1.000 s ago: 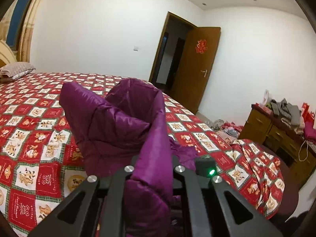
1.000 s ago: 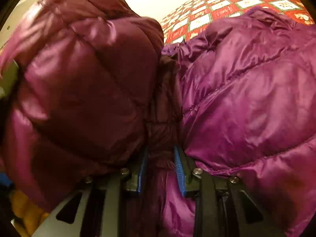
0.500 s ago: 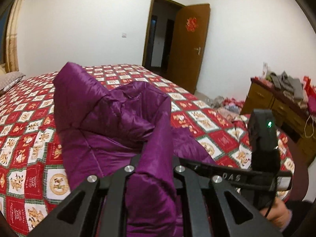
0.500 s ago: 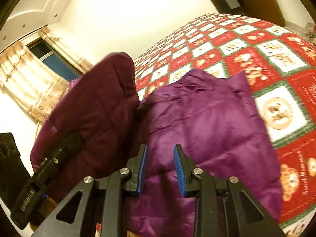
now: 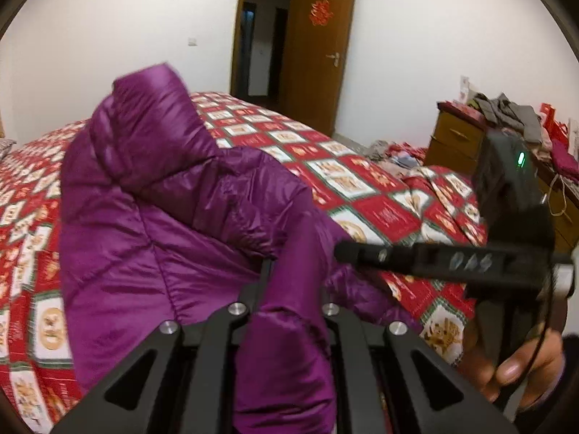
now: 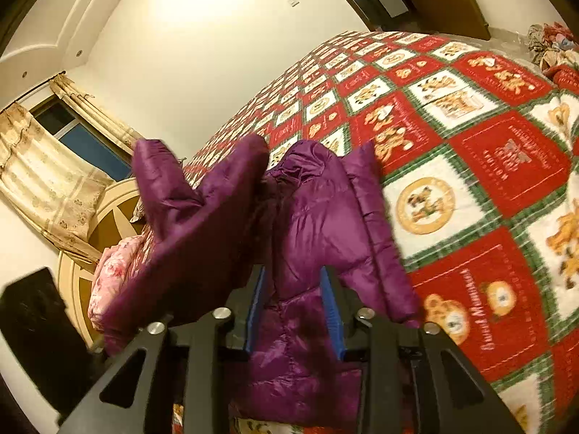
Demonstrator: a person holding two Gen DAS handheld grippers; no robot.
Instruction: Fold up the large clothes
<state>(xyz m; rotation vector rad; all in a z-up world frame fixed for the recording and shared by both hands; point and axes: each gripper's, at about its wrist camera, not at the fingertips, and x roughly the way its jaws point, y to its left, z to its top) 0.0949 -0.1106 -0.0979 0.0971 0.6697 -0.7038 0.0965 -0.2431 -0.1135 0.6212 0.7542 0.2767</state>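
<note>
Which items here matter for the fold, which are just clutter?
In play:
- purple puffer jacket
- left gripper, shut on the jacket
- right gripper, open over the jacket
- bed quilt

Clutter:
- dresser
- clothes pile on the dresser
- pink pillow

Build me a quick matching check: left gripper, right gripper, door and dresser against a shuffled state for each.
Things:
1. left gripper
2. right gripper
3. door
4. dresser

States:
A. piled with clothes
B. jaws apart
C. clamped on the purple jacket
D. bears a red ornament

Pairs: 1-C, 2-B, 3-D, 4-A
</note>
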